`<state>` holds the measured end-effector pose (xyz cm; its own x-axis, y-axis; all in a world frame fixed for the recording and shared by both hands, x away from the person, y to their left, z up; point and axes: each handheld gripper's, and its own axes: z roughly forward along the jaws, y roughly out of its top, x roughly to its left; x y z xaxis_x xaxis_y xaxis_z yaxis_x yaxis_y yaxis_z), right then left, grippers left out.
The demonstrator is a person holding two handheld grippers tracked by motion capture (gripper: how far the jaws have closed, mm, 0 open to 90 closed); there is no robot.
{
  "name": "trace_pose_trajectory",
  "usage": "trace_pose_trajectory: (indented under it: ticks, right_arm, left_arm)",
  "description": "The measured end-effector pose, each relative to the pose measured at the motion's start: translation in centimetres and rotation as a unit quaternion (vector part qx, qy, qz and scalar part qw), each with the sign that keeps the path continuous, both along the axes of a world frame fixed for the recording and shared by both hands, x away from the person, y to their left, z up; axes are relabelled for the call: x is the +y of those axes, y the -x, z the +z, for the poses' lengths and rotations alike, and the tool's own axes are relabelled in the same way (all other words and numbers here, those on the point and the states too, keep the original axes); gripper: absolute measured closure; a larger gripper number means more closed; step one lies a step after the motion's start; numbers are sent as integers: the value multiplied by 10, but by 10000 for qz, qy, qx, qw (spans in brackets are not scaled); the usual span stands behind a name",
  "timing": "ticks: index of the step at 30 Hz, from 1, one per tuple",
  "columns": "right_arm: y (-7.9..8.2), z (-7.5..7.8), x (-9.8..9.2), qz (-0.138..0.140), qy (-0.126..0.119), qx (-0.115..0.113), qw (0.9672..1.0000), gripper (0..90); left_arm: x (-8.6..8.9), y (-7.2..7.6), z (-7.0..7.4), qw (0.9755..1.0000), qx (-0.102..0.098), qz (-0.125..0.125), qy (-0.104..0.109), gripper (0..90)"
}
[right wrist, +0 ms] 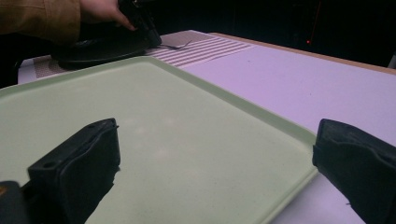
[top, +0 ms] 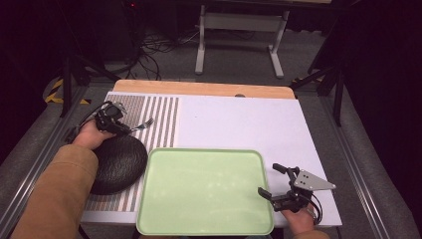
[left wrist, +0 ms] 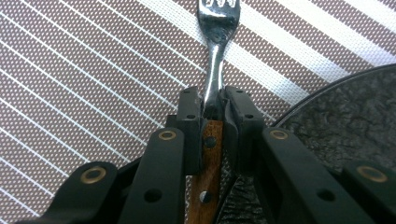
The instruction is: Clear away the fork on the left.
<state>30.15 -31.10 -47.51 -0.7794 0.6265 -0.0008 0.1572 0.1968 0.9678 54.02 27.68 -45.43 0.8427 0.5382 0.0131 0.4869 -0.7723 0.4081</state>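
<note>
Black two-jaw grippers, tan sleeve

The left gripper [left wrist: 214, 109] has black jaws with brass-ringed rivets behind its tips; the right gripper [top: 272, 179] carries a grey three-cornered plate just behind its claw. The sleeve [top: 59, 191] is tan-brown.

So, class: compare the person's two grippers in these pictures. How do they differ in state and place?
The left gripper is shut on the fork, where its wooden handle meets the metal; the right gripper is open and holds nothing. The left is over the striped placemat beside the dark plate; the right is at the green tray's edge. Both have black jaws.
</note>
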Motion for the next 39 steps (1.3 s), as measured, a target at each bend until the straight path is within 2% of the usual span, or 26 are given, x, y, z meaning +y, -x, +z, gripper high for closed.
trace_pose_trajectory:
  ticks: [8,9,14,20,23,26,30,31,39]
  right_arm:
    - [0,0,0,1,2,-8,10000,15]
    - [0,0,0,3,2,-4,10000,15]
    - [0,0,0,7,-14,-1,10000,15]
    - [0,0,0,15,-23,-11,10000,15]
    - [0,0,0,21,-50,-7,10000,15]
    - [0,1,-1,18,-62,-8,10000,15]
    - [0,1,-1,10,-62,-9,10000,15]
    - [0,1,-1,8,-64,-8,10000,15]
    - [-1,1,-1,0,-84,-13,10000,15]
  left_arm:
    - [-5,4,1,9997,-139,5,-184,787]
    - [-6,5,3,9993,-231,-10,-277,787]
    - [-7,8,13,9984,-499,74,-261,787]
    - [-6,12,25,9954,-836,189,-417,788]
    - [-5,15,31,9938,-956,214,-528,787]
    - [-4,17,36,9935,-973,241,-546,787]
    - [-3,20,43,9930,-1047,203,-504,787]
    - [-2,22,47,9933,-1055,199,-418,787]
    - [-4,32,60,9935,-1108,151,-221,787]
